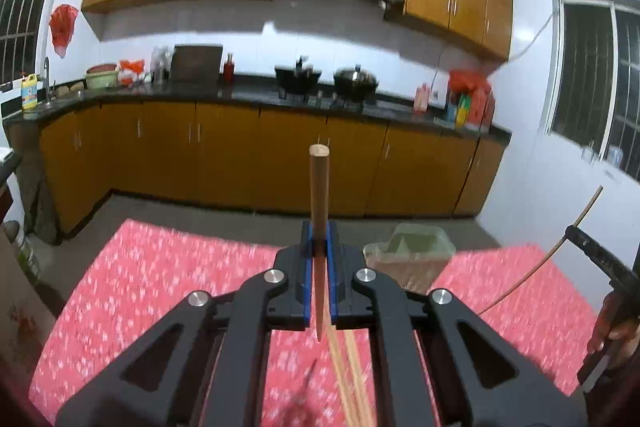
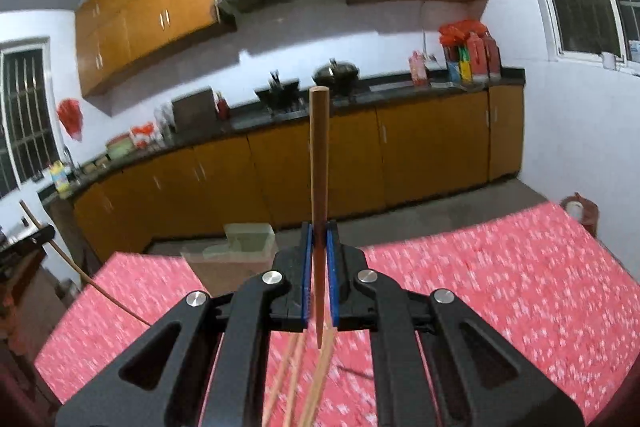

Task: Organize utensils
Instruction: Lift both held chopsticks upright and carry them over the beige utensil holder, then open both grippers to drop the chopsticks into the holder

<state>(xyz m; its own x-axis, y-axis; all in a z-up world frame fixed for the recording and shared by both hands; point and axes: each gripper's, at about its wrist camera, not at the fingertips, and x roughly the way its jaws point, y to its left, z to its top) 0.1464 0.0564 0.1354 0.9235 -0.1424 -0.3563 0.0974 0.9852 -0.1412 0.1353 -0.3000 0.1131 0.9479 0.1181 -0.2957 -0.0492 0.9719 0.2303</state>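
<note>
My left gripper (image 1: 319, 255) is shut on a brown wooden chopstick (image 1: 319, 195) that stands upright between its blue pads, above the red patterned table (image 1: 160, 275). My right gripper (image 2: 319, 255) is shut on another brown chopstick (image 2: 319, 167), also upright. Several more chopsticks lie on the cloth below each gripper, in the left wrist view (image 1: 352, 379) and in the right wrist view (image 2: 304, 383). A clear plastic container (image 1: 412, 255) stands at the table's far edge, just right of the left gripper; it shows left of the right gripper (image 2: 236, 255).
The other gripper and hand show at the right edge (image 1: 608, 287) with its chopstick (image 1: 560, 247). Kitchen counter (image 1: 256, 95) with woks and bottles runs along the back wall, orange cabinets below. A red jug (image 2: 580, 211) sits beyond the table's right corner.
</note>
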